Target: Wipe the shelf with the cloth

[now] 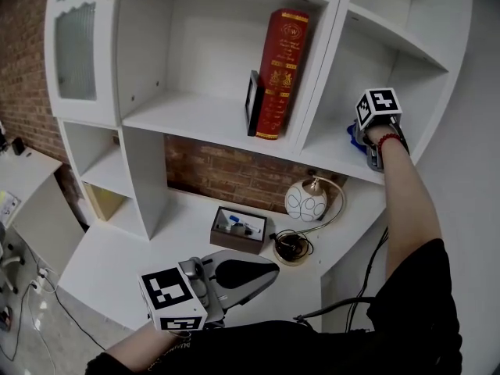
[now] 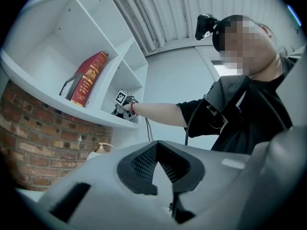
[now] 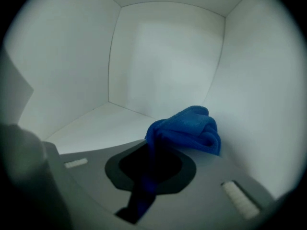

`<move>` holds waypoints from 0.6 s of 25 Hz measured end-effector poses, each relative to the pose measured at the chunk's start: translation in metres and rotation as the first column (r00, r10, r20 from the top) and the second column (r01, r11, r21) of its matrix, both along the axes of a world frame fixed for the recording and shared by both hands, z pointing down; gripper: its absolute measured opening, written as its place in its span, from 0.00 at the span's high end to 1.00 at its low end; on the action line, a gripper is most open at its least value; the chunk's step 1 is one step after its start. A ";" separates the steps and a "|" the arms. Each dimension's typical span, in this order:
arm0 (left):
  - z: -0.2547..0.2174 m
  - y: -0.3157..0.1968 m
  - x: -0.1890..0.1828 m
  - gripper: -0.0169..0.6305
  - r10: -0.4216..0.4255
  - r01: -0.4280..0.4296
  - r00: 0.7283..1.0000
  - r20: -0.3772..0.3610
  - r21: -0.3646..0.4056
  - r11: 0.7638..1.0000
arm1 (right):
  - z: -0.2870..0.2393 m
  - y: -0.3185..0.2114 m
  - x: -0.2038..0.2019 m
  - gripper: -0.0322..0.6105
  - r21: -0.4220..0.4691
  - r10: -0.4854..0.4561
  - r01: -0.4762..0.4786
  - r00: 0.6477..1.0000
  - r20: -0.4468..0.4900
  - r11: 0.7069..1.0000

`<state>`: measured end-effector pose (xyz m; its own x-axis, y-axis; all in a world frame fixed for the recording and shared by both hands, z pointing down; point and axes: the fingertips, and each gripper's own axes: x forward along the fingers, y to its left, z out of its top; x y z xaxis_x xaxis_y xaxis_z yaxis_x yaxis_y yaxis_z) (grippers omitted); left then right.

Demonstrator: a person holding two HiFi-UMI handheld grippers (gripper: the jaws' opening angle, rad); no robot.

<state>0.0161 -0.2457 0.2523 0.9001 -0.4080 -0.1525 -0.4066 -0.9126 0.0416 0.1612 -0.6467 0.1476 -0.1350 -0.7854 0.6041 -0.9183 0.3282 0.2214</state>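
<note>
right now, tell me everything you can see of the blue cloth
The blue cloth looks like soft, fuzzy microfibre, bunched into a crumpled wad. A strip of it runs down between the jaws of the right gripper, which is shut on it. It is held inside a white shelf compartment, close to the right wall.

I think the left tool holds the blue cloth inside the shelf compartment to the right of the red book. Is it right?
No. The right tool, not the left, holds the blue cloth inside the shelf compartment to the right of the red book; the right gripper view shows it.
</note>
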 end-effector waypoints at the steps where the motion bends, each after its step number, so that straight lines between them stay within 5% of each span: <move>1: -0.001 0.001 0.000 0.97 0.003 -0.003 1.000 0.000 0.002 1.000 | 0.000 0.001 0.004 0.90 0.000 0.005 -0.005 1.000 0.011 1.000; 10: -0.001 0.006 0.012 0.97 0.039 -0.039 0.999 0.020 0.008 0.999 | -0.004 0.006 0.014 0.90 0.021 0.006 -0.008 0.996 0.085 1.000; 13: -0.001 0.006 0.011 0.97 0.032 -0.032 0.999 0.019 0.010 0.999 | -0.022 0.013 -0.004 0.90 0.138 -0.103 0.088 0.989 0.108 0.987; 15: -0.003 0.003 0.011 0.97 0.021 -0.021 1.000 0.011 0.012 1.000 | -0.042 0.025 -0.026 0.89 0.263 -0.220 0.188 0.970 0.098 0.946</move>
